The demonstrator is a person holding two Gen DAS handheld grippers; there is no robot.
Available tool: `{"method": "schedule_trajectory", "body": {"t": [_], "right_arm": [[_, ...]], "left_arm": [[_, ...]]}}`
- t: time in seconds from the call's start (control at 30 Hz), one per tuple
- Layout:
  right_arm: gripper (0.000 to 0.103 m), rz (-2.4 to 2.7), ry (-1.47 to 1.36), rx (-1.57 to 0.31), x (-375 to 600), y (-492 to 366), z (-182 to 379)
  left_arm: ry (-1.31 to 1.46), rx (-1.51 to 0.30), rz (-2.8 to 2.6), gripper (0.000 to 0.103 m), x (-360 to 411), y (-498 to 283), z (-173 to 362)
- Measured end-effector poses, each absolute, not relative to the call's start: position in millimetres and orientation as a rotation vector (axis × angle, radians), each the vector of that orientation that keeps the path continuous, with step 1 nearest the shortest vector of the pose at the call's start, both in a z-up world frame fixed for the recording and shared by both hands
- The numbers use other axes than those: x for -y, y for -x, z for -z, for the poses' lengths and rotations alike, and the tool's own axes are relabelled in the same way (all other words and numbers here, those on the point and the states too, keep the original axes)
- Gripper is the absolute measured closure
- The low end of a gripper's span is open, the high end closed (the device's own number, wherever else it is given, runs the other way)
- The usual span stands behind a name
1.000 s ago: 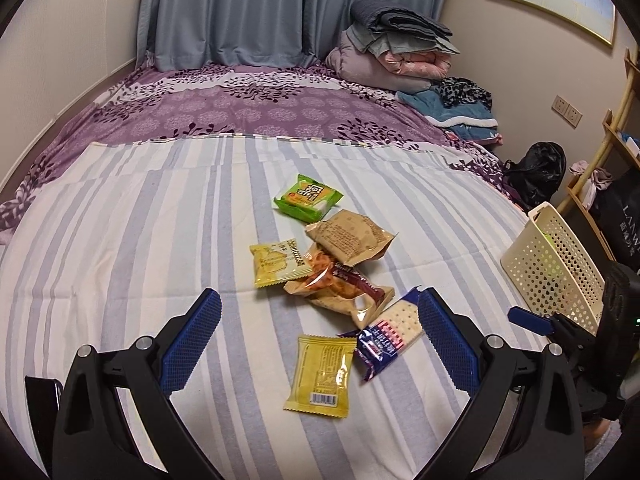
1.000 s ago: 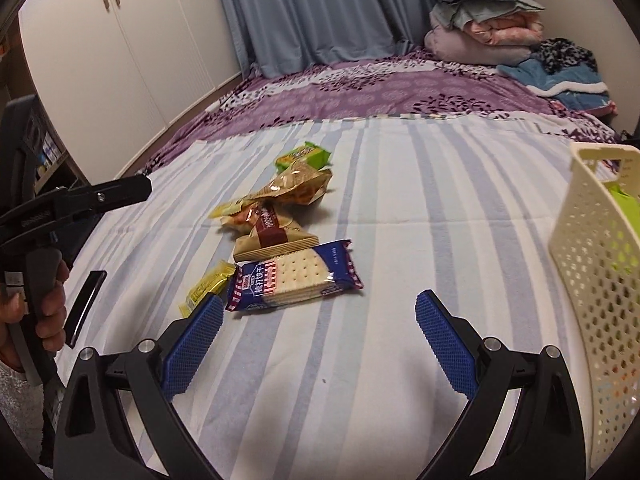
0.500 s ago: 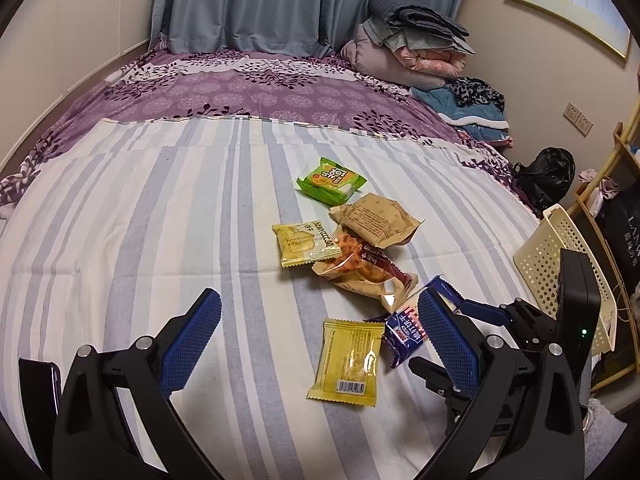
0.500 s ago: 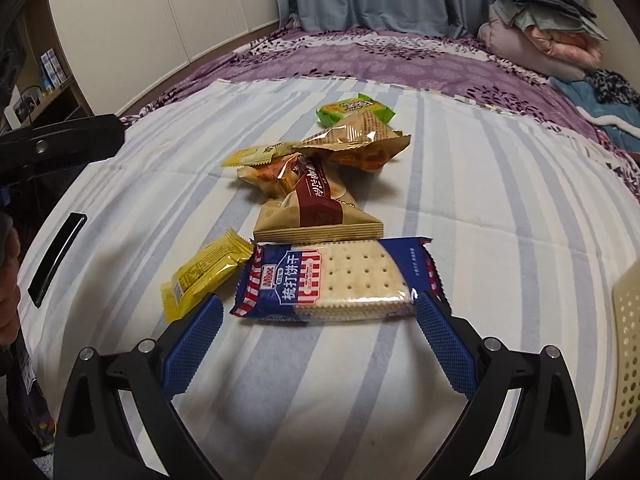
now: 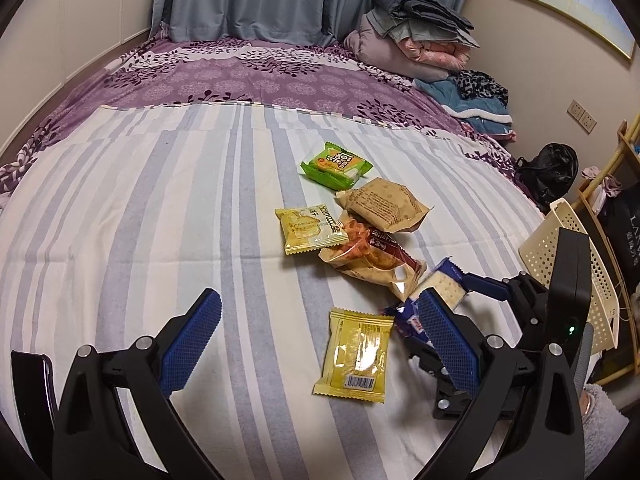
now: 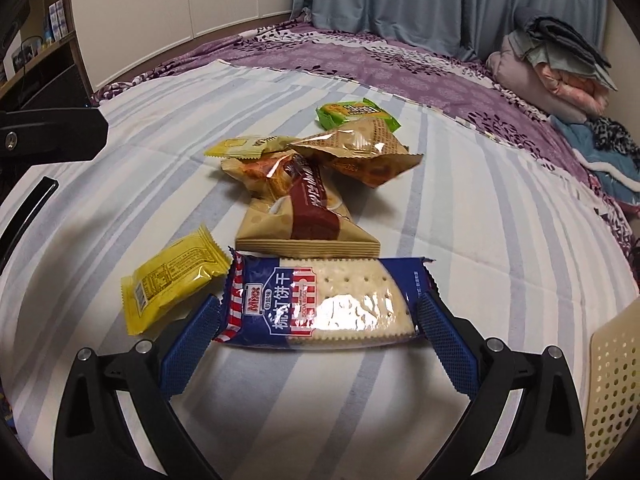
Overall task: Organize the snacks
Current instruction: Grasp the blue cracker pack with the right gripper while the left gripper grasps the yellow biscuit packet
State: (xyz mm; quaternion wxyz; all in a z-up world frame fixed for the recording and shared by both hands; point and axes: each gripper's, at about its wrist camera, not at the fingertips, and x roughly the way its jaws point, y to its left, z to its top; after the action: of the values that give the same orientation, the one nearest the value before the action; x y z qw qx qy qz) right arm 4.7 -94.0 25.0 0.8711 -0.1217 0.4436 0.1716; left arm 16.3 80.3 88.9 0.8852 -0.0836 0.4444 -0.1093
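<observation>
Several snack packets lie on the striped bed sheet. A blue soda cracker pack (image 6: 320,304) lies crosswise between the open fingers of my right gripper (image 6: 316,320), its ends touching or nearly touching both pads. It also shows in the left wrist view (image 5: 434,296), with the right gripper (image 5: 448,312) around it. Beside it lie a yellow packet (image 6: 172,280) (image 5: 354,354), a brown packet with a dark red band (image 6: 308,216), a tan bag (image 6: 356,152), a second yellow packet (image 5: 310,226) and a green packet (image 5: 336,164). My left gripper (image 5: 316,340) is open and empty above the sheet.
A cream perforated basket (image 5: 576,276) stands at the bed's right edge, also at the lower right in the right wrist view (image 6: 616,380). Folded blankets (image 5: 416,36) are piled at the far end. A dark flat object (image 6: 28,216) lies on the left.
My right gripper has moved forward and low to the cracker pack, which now lies between its fingers. The left gripper has shifted slightly, staying open.
</observation>
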Motion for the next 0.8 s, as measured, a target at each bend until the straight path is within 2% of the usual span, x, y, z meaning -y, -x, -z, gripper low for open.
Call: {"method": "schedule_trajectory", "body": {"t": [0.4, 0.53, 0.63, 0.8], "right_arm": [[0.005, -0.158, 0.085, -0.977, 188.8, -3.7, -26.9], [0.005, -0.126, -0.078, -0.977, 212.4, -6.0, -32.1], [0.005, -0.158, -0.128, -0.96, 207.0, -8.3, -36.5], [0.005, -0.225, -0.045, -0.939, 167.1, -17.7, -38.9]], "left_arm": [[0.185, -0.939, 0.234, 0.003, -81.6, -17.4, -82.3], [0.182, -0.941, 0.242, 0.003, -77.7, -15.9, -80.9], [0.183, -0.942, 0.241, 0.003, -77.8, -15.9, -80.4], [0.179, -0.943, 0.236, 0.003, -79.2, -15.0, -78.8]]}}
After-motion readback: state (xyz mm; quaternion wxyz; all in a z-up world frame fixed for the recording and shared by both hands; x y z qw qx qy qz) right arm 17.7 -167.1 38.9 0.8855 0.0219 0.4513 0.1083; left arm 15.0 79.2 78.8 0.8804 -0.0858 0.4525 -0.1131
